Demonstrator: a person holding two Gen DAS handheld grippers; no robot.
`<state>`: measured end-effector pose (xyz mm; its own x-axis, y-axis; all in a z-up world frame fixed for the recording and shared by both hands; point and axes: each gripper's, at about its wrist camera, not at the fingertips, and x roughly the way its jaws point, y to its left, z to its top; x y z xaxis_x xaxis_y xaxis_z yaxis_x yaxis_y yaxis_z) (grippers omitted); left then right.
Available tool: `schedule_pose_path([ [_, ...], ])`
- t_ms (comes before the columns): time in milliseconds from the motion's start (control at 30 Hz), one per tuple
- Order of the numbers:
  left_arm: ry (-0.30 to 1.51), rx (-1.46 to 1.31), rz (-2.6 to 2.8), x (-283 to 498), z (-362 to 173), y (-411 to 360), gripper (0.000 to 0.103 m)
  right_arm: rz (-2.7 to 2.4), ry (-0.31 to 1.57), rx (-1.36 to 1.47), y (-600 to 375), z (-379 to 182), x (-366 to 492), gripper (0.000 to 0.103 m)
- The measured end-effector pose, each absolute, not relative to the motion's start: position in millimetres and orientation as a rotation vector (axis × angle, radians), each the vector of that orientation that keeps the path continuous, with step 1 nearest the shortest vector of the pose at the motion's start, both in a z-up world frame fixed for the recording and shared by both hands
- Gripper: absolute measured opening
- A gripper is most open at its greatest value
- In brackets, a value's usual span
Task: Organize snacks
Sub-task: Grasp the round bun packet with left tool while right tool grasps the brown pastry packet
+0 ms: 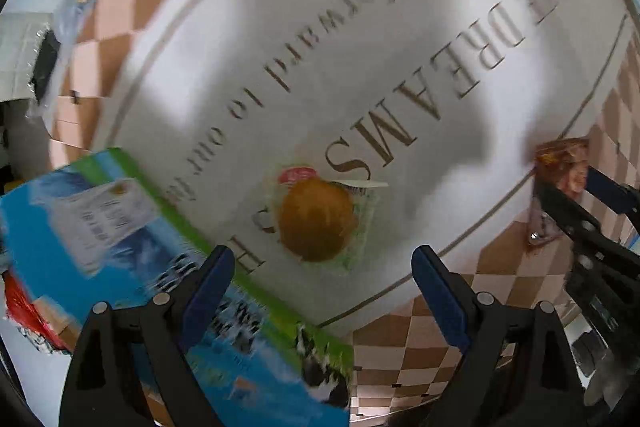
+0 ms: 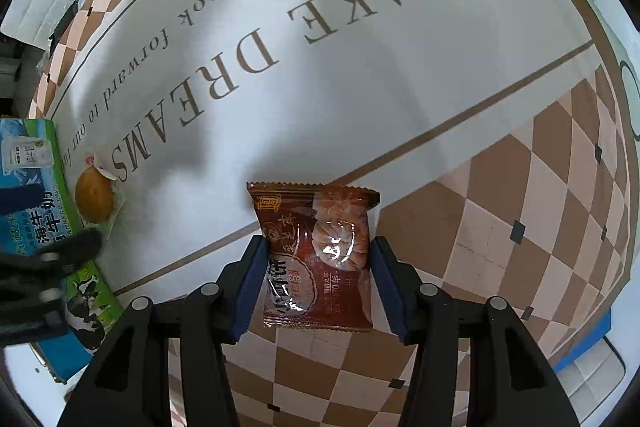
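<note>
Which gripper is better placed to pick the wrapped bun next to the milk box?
Left. The left gripper hangs open right over the wrapped bun, jaws either side of it. The right gripper is shut on the brown snack packet, well away from the bun by the milk box.

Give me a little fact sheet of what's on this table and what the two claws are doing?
surface: white cloth with printed words and a brown checked border
right gripper: shut on the brown snack packet
left gripper: open, empty, above the wrapped round bun
beside the bun: blue and green milk carton box, lying flat
bun: on the cloth, not yet gripped
</note>
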<state>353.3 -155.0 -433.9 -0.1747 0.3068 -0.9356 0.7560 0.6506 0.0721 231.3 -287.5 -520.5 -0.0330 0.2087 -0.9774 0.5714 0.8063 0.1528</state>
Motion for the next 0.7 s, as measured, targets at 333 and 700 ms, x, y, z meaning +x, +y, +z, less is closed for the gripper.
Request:
schedule_pose_path([
  [333, 1.772, 0.767, -0.507, 353.9, -450.0, -158.0, 0.076, -0.326, 1.639, 0.665, -298.6, -532.9, 229.7, 0.06],
  [700, 1.737, 0.667, -0.492, 345.9, -435.5, -147.4, 0.045, -0.33, 1.632, 0.437, -263.8, -541.6, 251.7, 0.059],
])
